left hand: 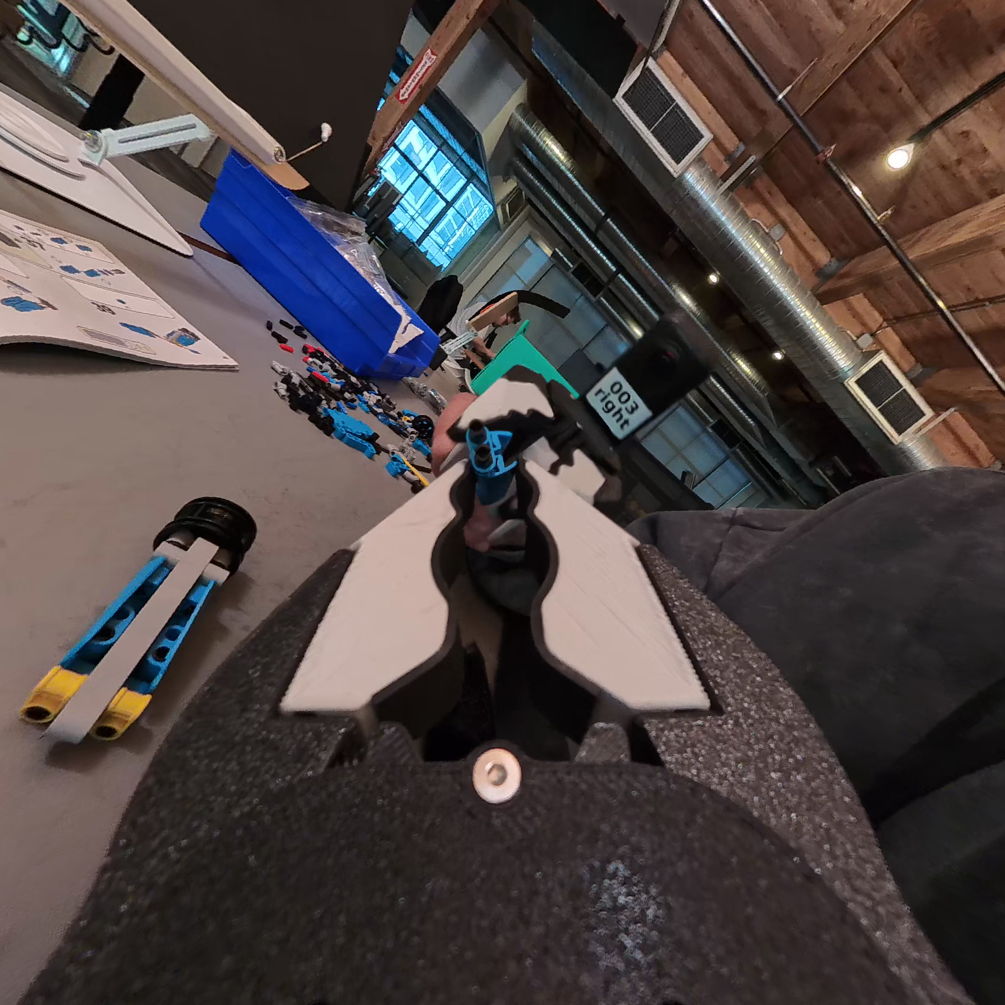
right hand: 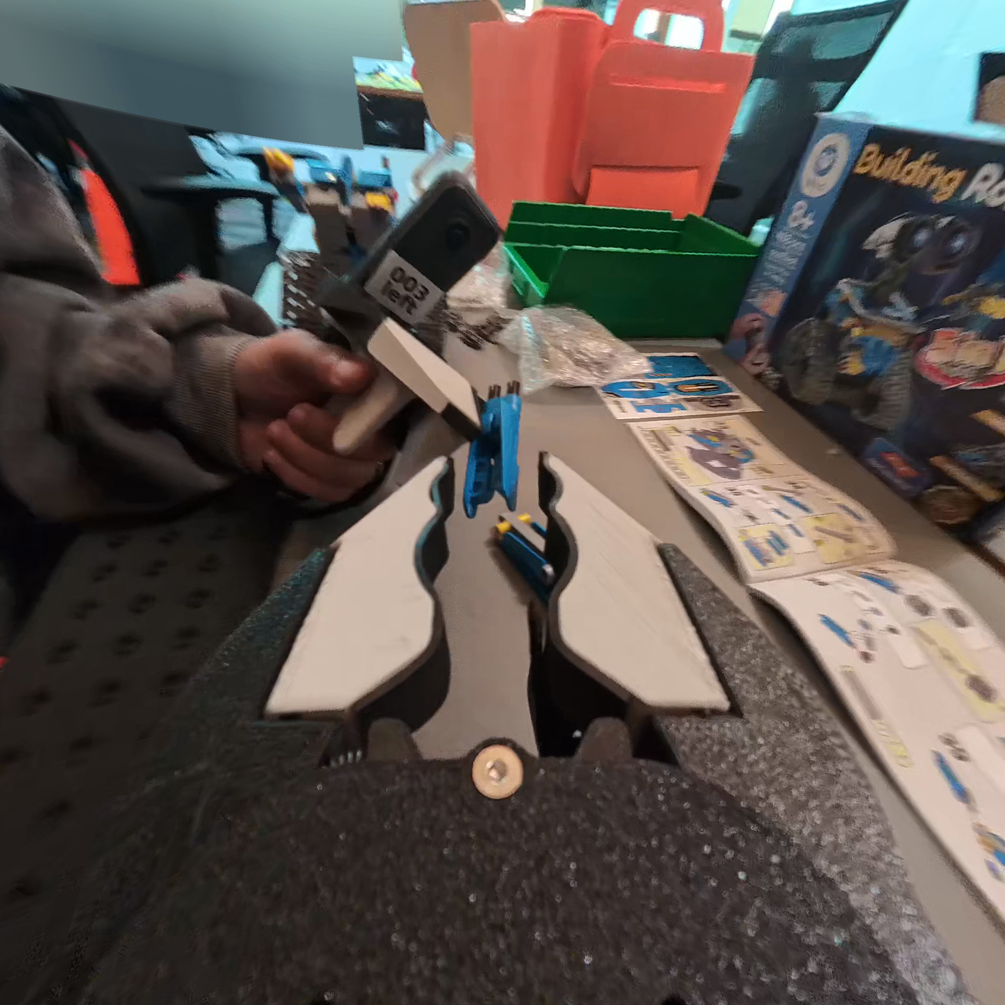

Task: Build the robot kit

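Left wrist view: our left gripper is nearly closed, its tips pinching a blue part lifted off the bench. The right gripper sits just beyond the part; we cannot tell from here if it touches. A blue-and-yellow assembly with a black wheel lies on the bench, with loose pieces farther off beside a blue bin.

Right wrist view: our right gripper stands open with nothing in it, the blue part hanging between its tips from the left gripper. A booklet lies along the bench's right side, and a green bin is at the far edge.
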Demonstrator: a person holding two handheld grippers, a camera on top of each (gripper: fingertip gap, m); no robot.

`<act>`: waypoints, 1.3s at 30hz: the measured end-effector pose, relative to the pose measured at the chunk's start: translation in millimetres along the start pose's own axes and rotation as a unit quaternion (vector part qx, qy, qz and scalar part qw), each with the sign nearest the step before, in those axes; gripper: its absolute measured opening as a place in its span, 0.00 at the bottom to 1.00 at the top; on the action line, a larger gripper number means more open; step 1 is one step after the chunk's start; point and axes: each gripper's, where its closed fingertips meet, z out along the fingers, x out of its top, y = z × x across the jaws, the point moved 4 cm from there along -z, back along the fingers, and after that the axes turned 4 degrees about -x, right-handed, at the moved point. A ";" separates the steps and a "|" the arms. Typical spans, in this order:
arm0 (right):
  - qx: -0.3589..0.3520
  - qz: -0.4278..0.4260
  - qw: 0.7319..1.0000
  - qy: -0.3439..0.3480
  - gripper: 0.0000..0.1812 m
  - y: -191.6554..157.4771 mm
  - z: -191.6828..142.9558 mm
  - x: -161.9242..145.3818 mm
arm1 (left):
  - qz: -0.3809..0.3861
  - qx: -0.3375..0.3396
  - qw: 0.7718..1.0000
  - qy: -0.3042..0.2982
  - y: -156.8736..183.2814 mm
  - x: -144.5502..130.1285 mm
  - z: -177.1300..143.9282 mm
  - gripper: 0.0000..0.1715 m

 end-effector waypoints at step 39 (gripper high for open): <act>-0.099 -0.084 0.990 -0.056 0.10 8.8 10.0 -12.6 | -0.032 0.035 0.998 0.043 -15.0 10.5 -10.7 0.04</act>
